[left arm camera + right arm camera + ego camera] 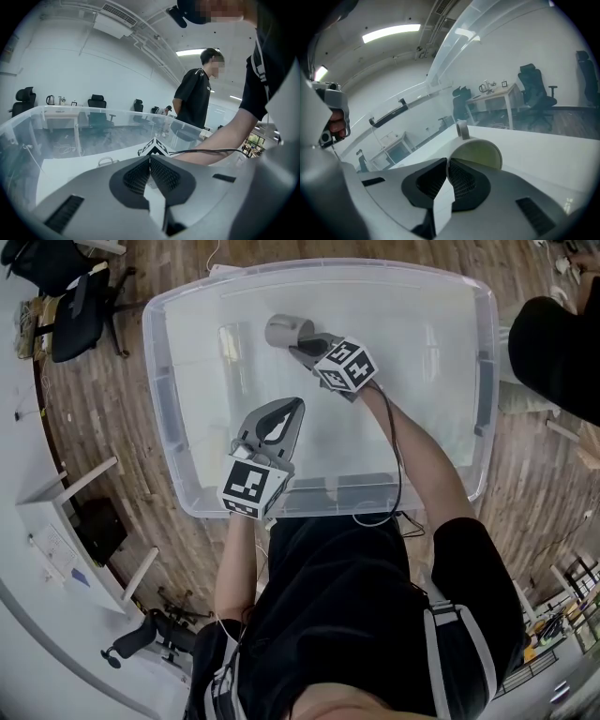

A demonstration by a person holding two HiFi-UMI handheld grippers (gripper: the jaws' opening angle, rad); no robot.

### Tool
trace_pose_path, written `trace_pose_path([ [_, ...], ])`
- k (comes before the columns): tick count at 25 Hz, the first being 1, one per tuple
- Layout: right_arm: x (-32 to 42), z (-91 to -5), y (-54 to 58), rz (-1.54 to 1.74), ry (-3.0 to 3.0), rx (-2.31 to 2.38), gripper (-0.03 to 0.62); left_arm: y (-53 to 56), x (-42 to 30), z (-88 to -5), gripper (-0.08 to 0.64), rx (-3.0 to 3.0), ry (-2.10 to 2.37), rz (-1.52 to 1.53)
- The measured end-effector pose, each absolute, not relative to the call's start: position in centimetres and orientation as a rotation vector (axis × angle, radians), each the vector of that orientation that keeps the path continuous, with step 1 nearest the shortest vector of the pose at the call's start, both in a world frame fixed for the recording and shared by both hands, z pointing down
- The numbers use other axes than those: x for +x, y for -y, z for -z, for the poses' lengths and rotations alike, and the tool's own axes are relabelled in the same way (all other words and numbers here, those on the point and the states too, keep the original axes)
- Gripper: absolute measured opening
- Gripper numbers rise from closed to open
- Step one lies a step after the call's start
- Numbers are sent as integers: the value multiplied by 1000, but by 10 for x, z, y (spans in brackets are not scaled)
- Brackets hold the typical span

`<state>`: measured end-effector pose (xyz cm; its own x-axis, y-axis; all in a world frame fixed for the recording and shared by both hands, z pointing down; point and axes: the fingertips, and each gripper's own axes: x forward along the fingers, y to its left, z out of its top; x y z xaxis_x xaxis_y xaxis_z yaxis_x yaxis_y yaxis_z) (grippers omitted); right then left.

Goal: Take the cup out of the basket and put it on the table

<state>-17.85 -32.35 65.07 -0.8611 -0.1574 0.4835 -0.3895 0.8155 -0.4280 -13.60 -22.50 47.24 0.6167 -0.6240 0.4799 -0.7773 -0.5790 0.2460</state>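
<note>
A grey cup (281, 331) lies on its side on the white floor of the clear plastic basket (319, 273), near the far wall. My right gripper (302, 343) reaches into the basket and is shut on the cup's rim. In the right gripper view the cup (480, 152) shows its open mouth and its handle just beyond the closed jaws of the right gripper (446, 161). My left gripper (296, 405) hangs over the basket's near half, apart from the cup. The left gripper (150, 160) is shut, with nothing between its pads.
The basket's tall clear walls (164, 399) ring both grippers. Black office chairs (80, 301) and a white desk (84, 512) stand to the left on the wood floor. Another person (558, 343) stands at the right. A black cable (398, 465) runs along the right arm.
</note>
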Motion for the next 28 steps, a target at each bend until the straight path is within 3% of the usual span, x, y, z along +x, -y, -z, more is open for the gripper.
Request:
trace_pose_path([
  [28, -109, -554, 297, -555, 2599, 535, 33, 212, -135, -443, 18, 2460, 1173, -396],
])
